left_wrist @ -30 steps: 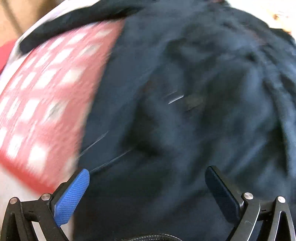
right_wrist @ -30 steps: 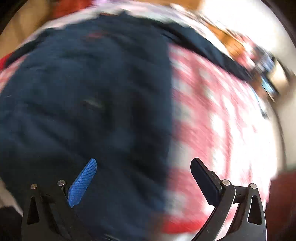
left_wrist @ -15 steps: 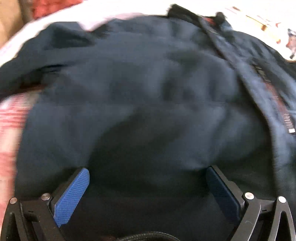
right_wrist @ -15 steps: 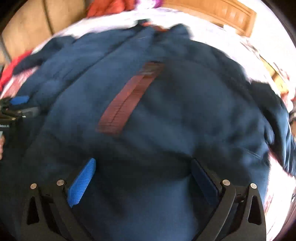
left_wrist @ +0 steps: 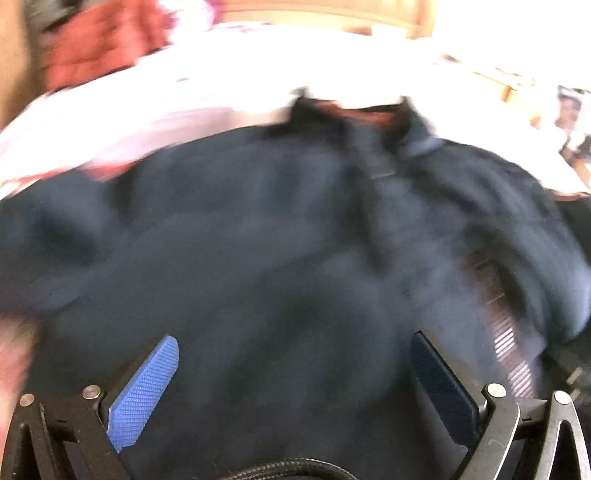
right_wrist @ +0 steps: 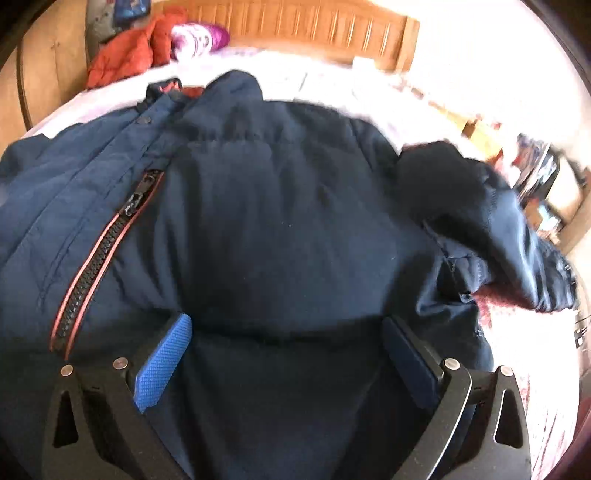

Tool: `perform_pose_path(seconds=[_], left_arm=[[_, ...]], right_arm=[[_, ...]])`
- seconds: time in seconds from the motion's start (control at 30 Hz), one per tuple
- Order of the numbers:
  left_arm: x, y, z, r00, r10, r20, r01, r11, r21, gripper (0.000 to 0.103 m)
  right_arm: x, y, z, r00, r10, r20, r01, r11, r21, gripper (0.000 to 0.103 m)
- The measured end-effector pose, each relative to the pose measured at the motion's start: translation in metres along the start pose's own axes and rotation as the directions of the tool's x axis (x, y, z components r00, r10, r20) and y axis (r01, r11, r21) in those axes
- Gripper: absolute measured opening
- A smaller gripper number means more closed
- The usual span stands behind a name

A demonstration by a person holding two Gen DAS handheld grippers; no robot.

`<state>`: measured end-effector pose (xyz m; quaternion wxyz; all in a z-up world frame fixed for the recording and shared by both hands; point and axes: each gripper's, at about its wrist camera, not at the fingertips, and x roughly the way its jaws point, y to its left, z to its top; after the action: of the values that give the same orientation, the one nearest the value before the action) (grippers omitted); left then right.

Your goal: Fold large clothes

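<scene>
Far ahead of the tongs, a slatted wooden headboard (right_wrist: 332,35) spans the back. To its left lie a crumpled orange-red puffy garment (right_wrist: 125,51) and a purple-and-white patterned bundle (right_wrist: 197,38). A red-and-white checked bedspread (right_wrist: 517,332) shows on the right.

The jacket (right_wrist: 280,206) lies spread on the bed (right_wrist: 369,88), its collar toward the headboard (right_wrist: 295,26) and its zipper (right_wrist: 96,251) running down its left part. A sleeve (right_wrist: 480,206) lies folded at its right edge, and a heap of clothes (right_wrist: 125,55) sits at the bed's far left corner. Both the left gripper (left_wrist: 295,354) and the right gripper (right_wrist: 286,332) hang over the jacket's near part, fingers wide apart.
</scene>
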<state>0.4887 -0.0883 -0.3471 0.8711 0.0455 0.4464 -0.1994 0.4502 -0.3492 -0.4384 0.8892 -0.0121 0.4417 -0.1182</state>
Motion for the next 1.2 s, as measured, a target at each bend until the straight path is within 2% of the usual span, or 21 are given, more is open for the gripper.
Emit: perform_pose_path(seconds=[0.07,0.13,0.17,0.23,0.3,0.33,0.37,0.43,0.47,0.57,0.67,0.73,0.8,0.87,0.97,1.0,1.03,1.1,1.13,1.17,1.2], left_arm=[[0.025,-0.026,0.011,0.999,-0.025,-0.032,0.026,0.999,0.030,0.103],[0.056,-0.035,0.019,0.996,0.018,-0.089,-0.012,0.998,0.063,0.103],[0.074,-0.026,0.020,0.992,0.049,-0.116,-0.041,0.997,0.067,0.103],[0.076,0.005,0.021,0.995,0.016,-0.103,-0.016,1.000,0.003,0.103],[0.073,0.048,0.024,0.994,0.073,-0.084,-0.078,0.995,-0.059,0.103],[0.073,0.066,0.023,0.986,0.144,-0.086,-0.149,0.987,-0.060,0.103],[0.073,0.086,0.023,0.982,0.164,-0.088,-0.172,0.981,-0.091,0.103],[0.070,0.113,0.026,0.975,0.190,-0.112,-0.208,0.960,-0.187,0.102],[0.068,0.115,0.031,0.980,0.170,-0.105,-0.190,0.954,-0.231,0.102],[0.062,0.080,0.054,0.999,0.037,-0.022,-0.041,0.963,-0.265,0.102],[0.069,0.015,0.074,0.998,-0.055,0.038,0.061,0.979,-0.192,0.102],[0.093,-0.022,0.080,0.999,-0.035,0.025,0.037,0.996,-0.078,0.102],[0.131,-0.032,0.062,0.997,0.032,-0.074,-0.033,0.999,-0.020,0.103],[0.125,-0.019,0.055,1.000,0.027,-0.006,-0.027,0.999,-0.045,0.103],[0.121,-0.005,0.056,0.999,0.048,-0.002,-0.048,0.996,-0.073,0.101],[0.126,0.004,0.058,0.995,0.101,-0.027,-0.103,0.991,-0.090,0.101],[0.125,0.005,0.058,0.995,0.093,-0.021,-0.095,0.991,-0.097,0.102],[0.123,0.006,0.057,0.996,0.084,-0.007,-0.084,0.991,-0.101,0.102],[0.115,0.006,0.051,0.996,0.084,-0.005,-0.084,0.991,-0.100,0.102],[0.110,0.013,0.049,0.996,0.085,-0.002,-0.085,0.992,-0.098,0.103],[0.106,0.020,0.047,0.996,0.088,0.000,-0.087,0.992,-0.096,0.103]], right_arm=[[0.005,-0.008,-0.001,0.998,0.058,-0.006,-0.057,0.998,0.039,0.103],[0.005,-0.013,-0.003,0.996,0.092,-0.006,-0.092,0.994,0.061,0.103],[0.007,-0.012,-0.002,0.996,0.090,-0.001,-0.090,0.994,0.058,0.103],[0.009,-0.011,-0.003,0.996,0.092,0.006,-0.092,0.994,0.060,0.103],[0.008,-0.016,-0.006,0.994,0.113,0.011,-0.114,0.991,0.073,0.103],[-0.006,-0.023,-0.018,0.993,0.118,0.014,-0.119,0.990,0.077,0.103],[-0.008,-0.024,-0.020,0.992,0.124,0.016,-0.124,0.989,0.080,0.103],[-0.007,-0.025,-0.019,0.991,0.129,0.019,-0.130,0.988,0.083,0.103],[-0.006,-0.025,-0.018,0.991,0.131,0.020,-0.132,0.988,0.084,0.103],[-0.008,-0.026,-0.017,0.991,0.132,0.015,-0.133,0.988,0.084,0.103],[-0.011,-0.024,-0.010,0.992,0.126,-0.025,-0.124,0.990,0.070,0.103],[-0.019,-0.022,0.003,0.989,0.146,-0.038,-0.144,0.989,0.036,0.103],[-0.040,-0.022,0.027,0.976,0.209,0.061,-0.207,0.978,-0.035,0.103],[-0.046,-0.016,0.055,0.962,0.247,0.118,-0.232,0.964,-0.128,0.103],[-0.002,0.001,0.098,0.969,0.243,0.031,-0.228,0.940,-0.255,0.103],[0.020,-0.001,0.108,0.950,0.309,-0.033,-0.307,0.915,-0.263,0.103],[0.035,-0.010,0.112,0.915,0.395,-0.076,-0.402,0.885,-0.236,0.103],[0.069,-0.039,0.118,0.983,0.152,-0.104,-0.170,0.966,-0.197,0.103],[0.076,-0.066,0.118,0.986,0.136,-0.100,-0.148,0.981,-0.128,0.103],[0.078,-0.084,0.116,0.981,0.165,-0.105,-0.172,0.983,-0.063,0.098],[0.077,-0.097,0.111,0.973,0.200,-0.111,-0.206,0.978,-0.042,0.087]])
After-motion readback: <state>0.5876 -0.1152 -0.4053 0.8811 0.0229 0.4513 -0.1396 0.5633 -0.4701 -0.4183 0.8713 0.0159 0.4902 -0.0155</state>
